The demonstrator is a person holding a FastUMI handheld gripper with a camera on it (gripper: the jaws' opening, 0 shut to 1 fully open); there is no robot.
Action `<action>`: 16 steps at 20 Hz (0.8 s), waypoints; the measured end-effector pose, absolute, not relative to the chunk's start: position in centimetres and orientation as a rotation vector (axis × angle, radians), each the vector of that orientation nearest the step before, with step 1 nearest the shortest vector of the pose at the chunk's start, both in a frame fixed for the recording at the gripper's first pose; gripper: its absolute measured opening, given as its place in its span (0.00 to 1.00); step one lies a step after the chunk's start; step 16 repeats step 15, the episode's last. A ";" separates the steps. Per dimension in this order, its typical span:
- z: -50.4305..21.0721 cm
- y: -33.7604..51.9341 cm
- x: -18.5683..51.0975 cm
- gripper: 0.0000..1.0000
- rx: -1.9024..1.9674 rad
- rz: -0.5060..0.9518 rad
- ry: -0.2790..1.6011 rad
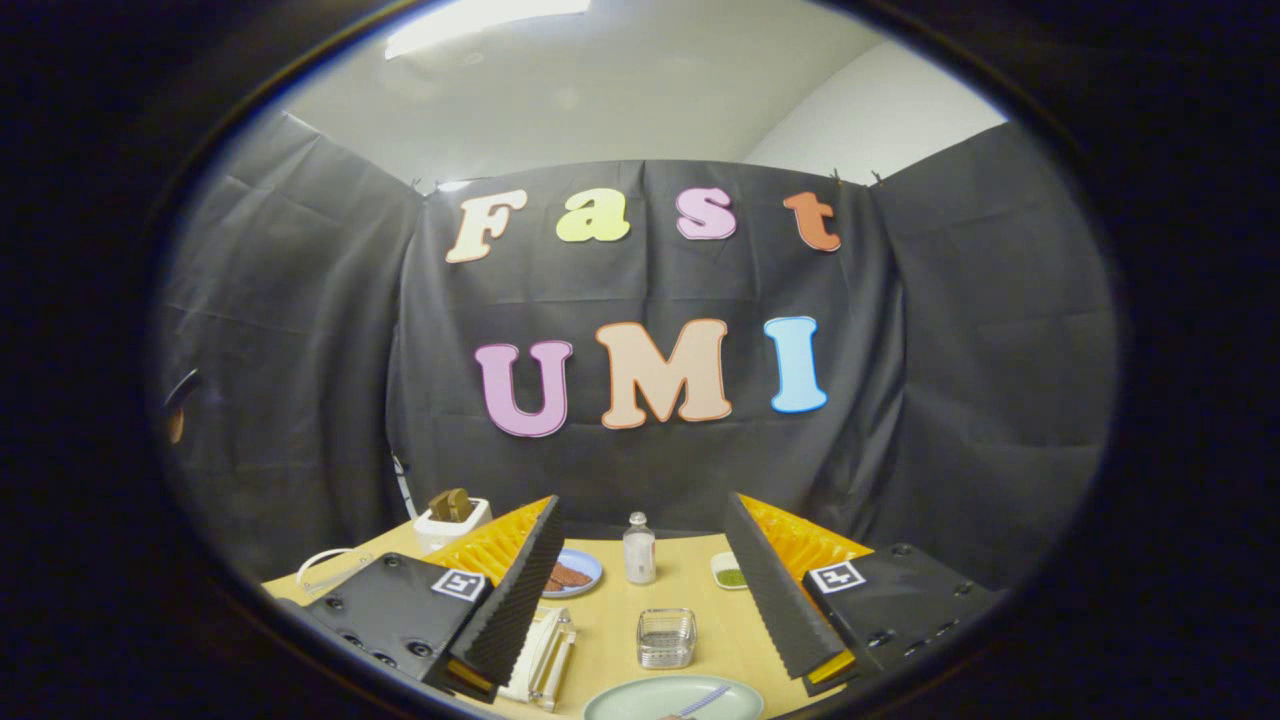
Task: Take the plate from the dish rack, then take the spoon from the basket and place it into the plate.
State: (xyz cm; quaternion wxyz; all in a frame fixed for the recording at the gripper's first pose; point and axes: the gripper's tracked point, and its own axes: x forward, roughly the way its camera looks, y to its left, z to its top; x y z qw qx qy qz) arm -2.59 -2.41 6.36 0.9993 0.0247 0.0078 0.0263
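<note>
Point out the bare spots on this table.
Gripper open, holding nothing. Bare wood lies between the bottle and the wire basket, and right of the basket toward the small dish. It is crowded near the dish rack and plate.

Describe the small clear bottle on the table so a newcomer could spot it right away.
Start at the wooden table in front of the black cloth wall. The bottle stands upright near its far edge, beyond the open gripper, between a blue plate and a small white dish. It is the one tall, clear, capped thing there.
</note>
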 end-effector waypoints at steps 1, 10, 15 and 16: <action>6.4 -2.3 -2.6 1.00 0.051 0.052 0.014; 6.6 -1.9 -2.5 1.00 0.052 0.045 0.005; 6.8 -1.5 -2.6 1.00 0.050 0.042 -0.004; 6.8 -1.5 -2.6 1.00 0.050 0.042 -0.004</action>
